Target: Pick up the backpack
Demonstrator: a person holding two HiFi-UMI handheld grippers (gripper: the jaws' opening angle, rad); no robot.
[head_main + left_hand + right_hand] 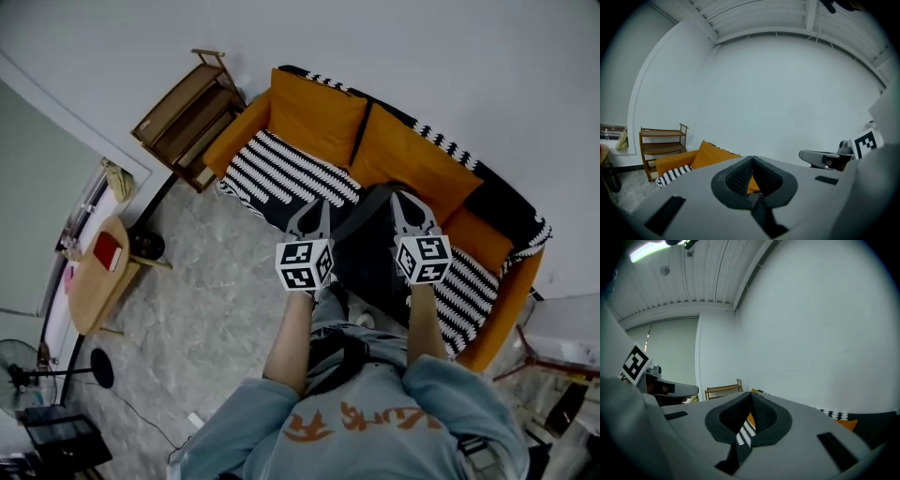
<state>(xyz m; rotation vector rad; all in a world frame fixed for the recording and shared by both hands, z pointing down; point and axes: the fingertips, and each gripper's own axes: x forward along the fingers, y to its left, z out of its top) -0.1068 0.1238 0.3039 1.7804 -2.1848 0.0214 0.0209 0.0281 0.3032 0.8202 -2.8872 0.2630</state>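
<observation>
Only the head view catches the backpack (370, 255): dark, floppy, one strap trailing, lying on the striped throw (281, 173) of the orange sofa (319, 117), between both grippers. The left gripper (752, 160) and right gripper (751, 395) views just show wall (787, 93) and sofa, jaws pressed together on nothing.

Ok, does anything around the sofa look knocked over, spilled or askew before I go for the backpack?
Nothing stands out. The backpack lies on the striped throw over the sofa, both orange cushions lean against the backrest, and the wooden shelf beside it stands upright.
</observation>
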